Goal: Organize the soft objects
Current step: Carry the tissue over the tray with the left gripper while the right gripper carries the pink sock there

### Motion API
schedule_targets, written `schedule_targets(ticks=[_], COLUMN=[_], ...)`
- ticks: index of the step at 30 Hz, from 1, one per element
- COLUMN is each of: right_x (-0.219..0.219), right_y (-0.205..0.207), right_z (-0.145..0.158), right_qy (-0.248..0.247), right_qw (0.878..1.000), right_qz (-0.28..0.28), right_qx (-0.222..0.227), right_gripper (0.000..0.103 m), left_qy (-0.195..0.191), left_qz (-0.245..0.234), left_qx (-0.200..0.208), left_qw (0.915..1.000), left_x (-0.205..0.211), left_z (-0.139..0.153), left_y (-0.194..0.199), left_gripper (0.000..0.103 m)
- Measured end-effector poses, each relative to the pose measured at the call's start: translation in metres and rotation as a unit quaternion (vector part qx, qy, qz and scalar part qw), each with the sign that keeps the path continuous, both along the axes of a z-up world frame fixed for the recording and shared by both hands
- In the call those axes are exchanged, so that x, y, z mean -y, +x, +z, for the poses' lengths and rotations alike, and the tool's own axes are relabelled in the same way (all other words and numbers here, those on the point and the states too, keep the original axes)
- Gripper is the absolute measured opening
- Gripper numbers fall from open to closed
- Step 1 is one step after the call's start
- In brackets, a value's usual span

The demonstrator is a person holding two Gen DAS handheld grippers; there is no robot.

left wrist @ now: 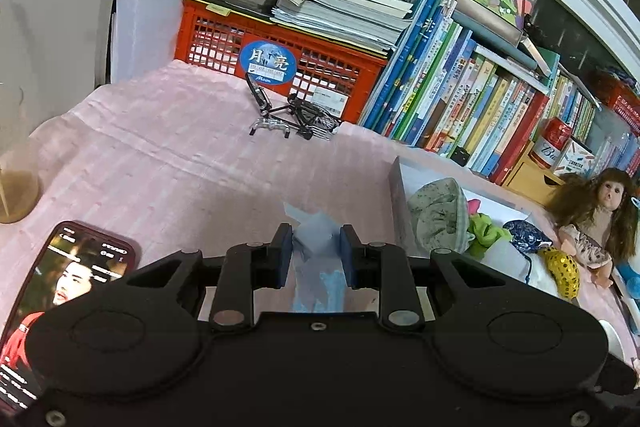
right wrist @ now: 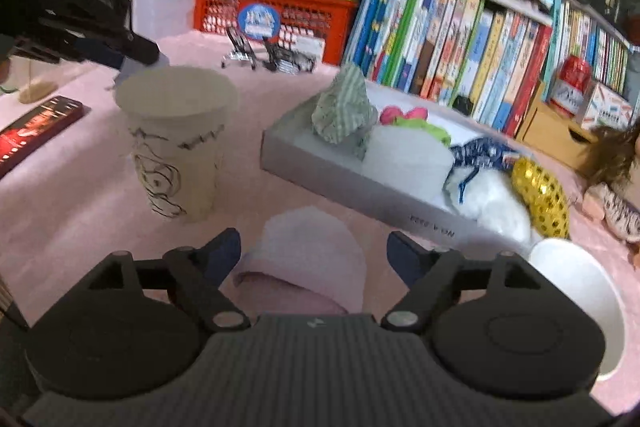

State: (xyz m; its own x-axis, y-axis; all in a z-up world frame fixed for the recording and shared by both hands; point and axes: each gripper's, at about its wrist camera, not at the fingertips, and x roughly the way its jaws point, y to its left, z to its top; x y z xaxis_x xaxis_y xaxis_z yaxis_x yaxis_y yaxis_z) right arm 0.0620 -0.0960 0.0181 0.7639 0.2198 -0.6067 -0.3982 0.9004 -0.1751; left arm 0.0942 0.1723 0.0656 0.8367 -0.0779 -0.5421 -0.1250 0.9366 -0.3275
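Note:
My left gripper [left wrist: 314,249] is shut on a pale blue and white cloth [left wrist: 318,259], held above the pink tablecloth. It also shows in the right wrist view [right wrist: 136,61], over a paper cup [right wrist: 178,143]. My right gripper [right wrist: 314,253] is open around a rolled pink cloth [right wrist: 308,259] lying on the table. A grey shallow box [right wrist: 360,187] holds several soft things: a green striped cloth [right wrist: 344,105], a white roll [right wrist: 406,157], a blue patterned pouch [right wrist: 478,151] and a gold spotted pouch [right wrist: 540,189]. The box also shows in the left wrist view [left wrist: 398,195].
A phone [left wrist: 60,291] lies at the left. A white bowl [right wrist: 580,303] sits at the right front. A doll [left wrist: 592,223] lies right of the box. A red crate [left wrist: 280,67], stacked papers and a row of books [left wrist: 460,99] line the back. A toy bicycle [left wrist: 292,115] stands before the crate.

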Motion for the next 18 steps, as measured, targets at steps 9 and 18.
schedule_targets(ticks=[9, 18], right_x=[0.010, 0.020], right_y=[0.002, -0.008], right_z=[0.003, 0.051], right_qy=[0.037, 0.071], right_qw=[0.999, 0.997], right_qz=[-0.002, 0.007], right_qx=[-0.034, 0.016], right_gripper=[0.041, 0.038], left_qy=[0.005, 0.011], left_qz=[-0.013, -0.041], left_qx=[0.019, 0.035], left_qw=[0.9997, 0.9985], left_x=[0.010, 0.026], left_z=[0.014, 0.036], left_y=[0.007, 0.011], left_gripper=[0.024, 0.024])
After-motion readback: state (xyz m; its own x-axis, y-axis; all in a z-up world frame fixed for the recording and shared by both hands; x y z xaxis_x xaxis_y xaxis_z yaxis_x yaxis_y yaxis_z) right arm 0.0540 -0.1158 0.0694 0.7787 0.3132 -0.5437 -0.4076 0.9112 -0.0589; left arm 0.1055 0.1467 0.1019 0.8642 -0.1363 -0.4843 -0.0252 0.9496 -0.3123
